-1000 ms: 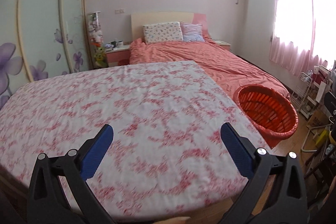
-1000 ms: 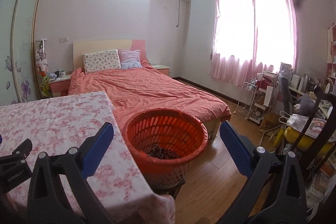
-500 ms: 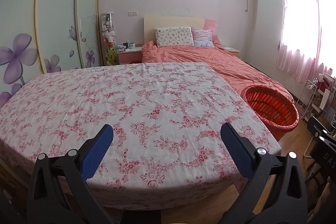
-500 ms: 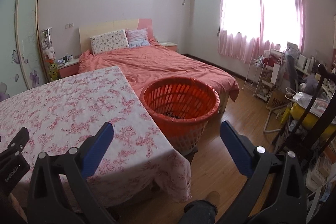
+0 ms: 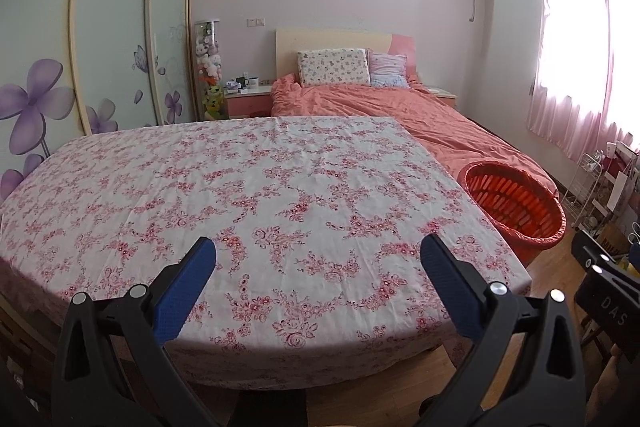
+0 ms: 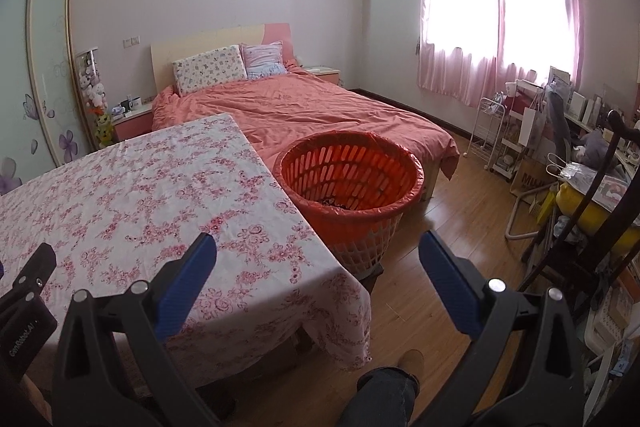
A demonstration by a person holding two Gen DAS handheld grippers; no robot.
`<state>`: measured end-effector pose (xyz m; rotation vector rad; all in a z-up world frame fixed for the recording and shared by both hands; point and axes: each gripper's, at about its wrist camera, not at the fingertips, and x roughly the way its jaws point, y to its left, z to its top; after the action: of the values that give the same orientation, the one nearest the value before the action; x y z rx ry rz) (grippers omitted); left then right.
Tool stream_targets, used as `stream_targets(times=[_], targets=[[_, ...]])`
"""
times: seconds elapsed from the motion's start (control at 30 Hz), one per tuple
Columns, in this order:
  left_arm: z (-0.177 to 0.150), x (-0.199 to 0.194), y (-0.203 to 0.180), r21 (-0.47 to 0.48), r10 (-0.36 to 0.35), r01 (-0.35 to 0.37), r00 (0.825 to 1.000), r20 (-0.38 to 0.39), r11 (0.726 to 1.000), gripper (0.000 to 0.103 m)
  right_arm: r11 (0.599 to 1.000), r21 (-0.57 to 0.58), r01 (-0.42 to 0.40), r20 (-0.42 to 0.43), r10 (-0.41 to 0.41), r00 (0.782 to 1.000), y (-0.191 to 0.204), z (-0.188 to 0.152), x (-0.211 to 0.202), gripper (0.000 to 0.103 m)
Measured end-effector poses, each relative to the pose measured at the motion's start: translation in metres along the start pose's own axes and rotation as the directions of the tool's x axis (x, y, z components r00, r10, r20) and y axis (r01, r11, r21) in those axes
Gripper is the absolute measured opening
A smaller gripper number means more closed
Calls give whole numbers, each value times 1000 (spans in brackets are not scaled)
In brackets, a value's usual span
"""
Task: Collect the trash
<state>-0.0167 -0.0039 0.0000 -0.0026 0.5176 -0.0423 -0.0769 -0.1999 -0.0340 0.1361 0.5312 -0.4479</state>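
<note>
Left gripper (image 5: 318, 253): fingers spread wide, nothing between them, hanging above the near edge of the table.
Table (image 5: 280, 187): straight ahead of the left fingers, flowered cloth lying flat, and not one scrap of trash shows on it.
Bed (image 5: 420, 115): beyond the table, past the left gripper's right fingertip.
Right gripper (image 6: 318, 251): fingers spread wide too, holding nothing; left finger (image 6: 186, 289) over the table corner, right finger over bare floor (image 6: 440, 227).
Basket (image 6: 348, 179): just beyond the gap between the right fingers, standing beside the table's right edge, orange liner folded over the rim.
Trash (image 6: 334, 203): only a small dark heap low inside the basket, mostly hidden by the near wall; what it is, I cannot tell.
Handling, my guess: loose scraps, light and soft, likely to crumple or slip, so pinch each piece across its bulk.
Basket grip: thin slotted plastic, light, a bit flexible; take the rim, liner included.
Person: a trouser leg (image 6: 380, 391) and shoe below the right fingers.
Progress: looks nearly finished.
</note>
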Motion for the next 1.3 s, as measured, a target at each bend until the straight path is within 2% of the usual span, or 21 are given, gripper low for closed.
stream_targets(times=[0.43, 1.3], targets=[[2, 0, -3, 0, 8, -8, 1000, 0, 1000, 101, 999, 2, 47, 0, -47, 999, -2, 1, -1, 99], [6, -7, -9, 10, 11, -12, 1000, 28, 1000, 101, 1000, -11, 22, 7, -22, 1000, 0, 2, -6, 99]])
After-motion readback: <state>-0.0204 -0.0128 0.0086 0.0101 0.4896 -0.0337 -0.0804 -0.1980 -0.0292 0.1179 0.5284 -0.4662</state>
